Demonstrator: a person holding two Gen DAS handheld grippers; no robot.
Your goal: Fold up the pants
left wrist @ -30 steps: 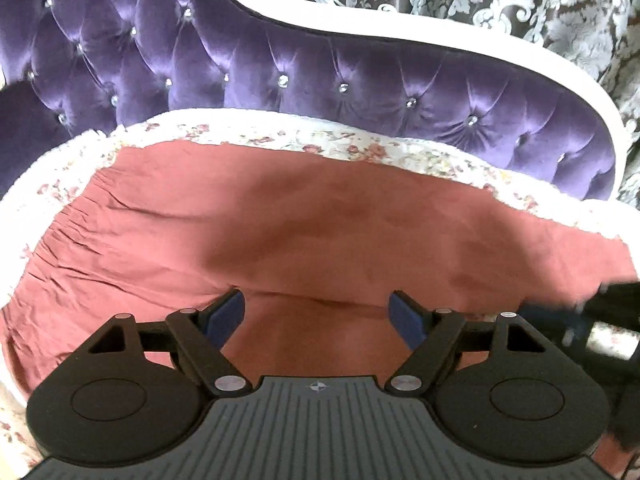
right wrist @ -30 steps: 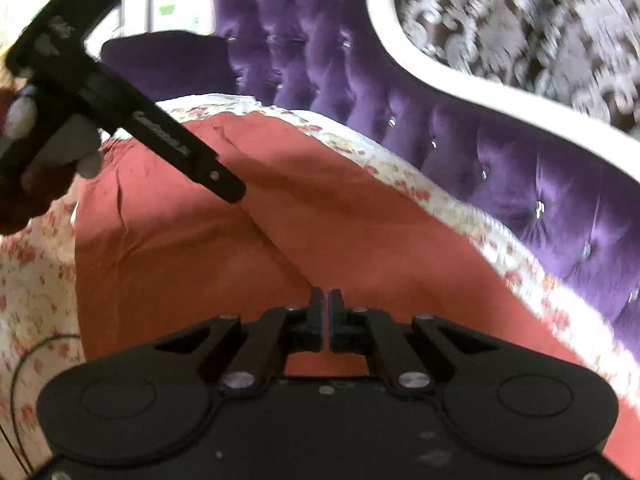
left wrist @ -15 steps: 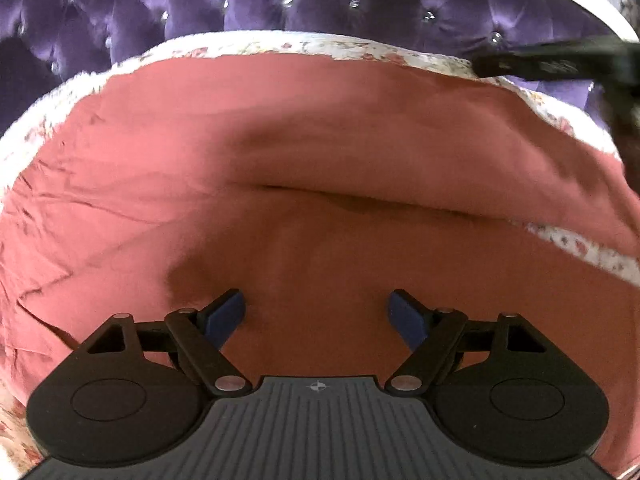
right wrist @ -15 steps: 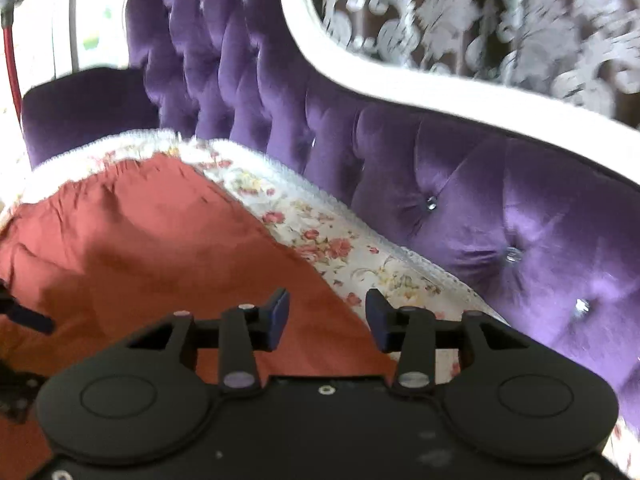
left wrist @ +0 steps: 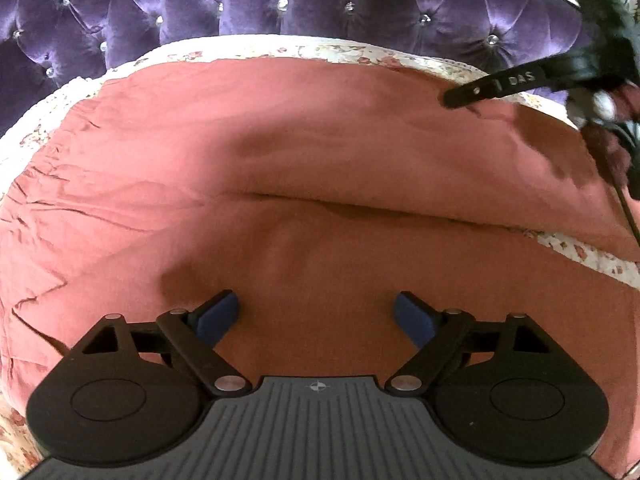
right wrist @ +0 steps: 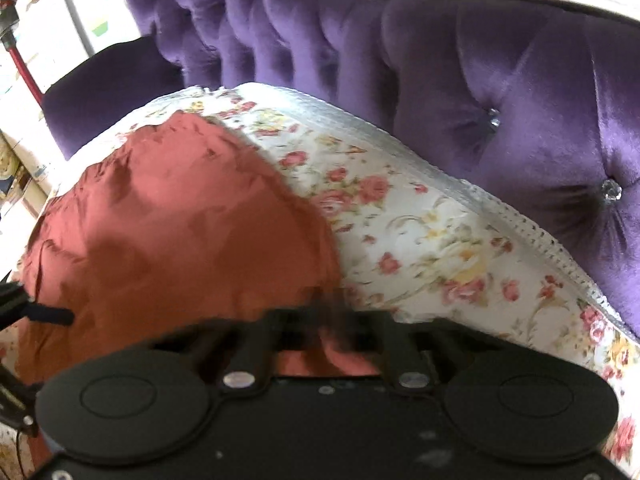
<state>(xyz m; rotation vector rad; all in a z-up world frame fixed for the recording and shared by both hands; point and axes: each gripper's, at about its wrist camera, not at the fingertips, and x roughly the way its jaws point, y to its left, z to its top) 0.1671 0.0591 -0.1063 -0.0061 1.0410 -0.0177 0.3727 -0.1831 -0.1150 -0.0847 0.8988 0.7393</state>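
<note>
The rust-red pants (left wrist: 320, 152) lie spread flat on the flowered cushion, with a seam running across the middle; they also show in the right wrist view (right wrist: 160, 232). My left gripper (left wrist: 316, 316) is open just above the near part of the cloth, blue pads (left wrist: 218, 316) wide apart and empty. My right gripper (right wrist: 332, 316) hangs over the far right edge of the pants; its fingers are motion-blurred, so their state is unclear. It shows as a black bar in the left wrist view (left wrist: 500, 84).
A purple tufted sofa back (left wrist: 320, 4) rises behind the white flowered cushion (right wrist: 440, 232). A purple armrest (right wrist: 112, 84) stands at the far left end. Cluttered room items and a red rod (right wrist: 24, 68) lie beyond it.
The right gripper has swung down toward the pants' far right edge and is blurred with motion. The left gripper has held nearly still, open over the cloth.
</note>
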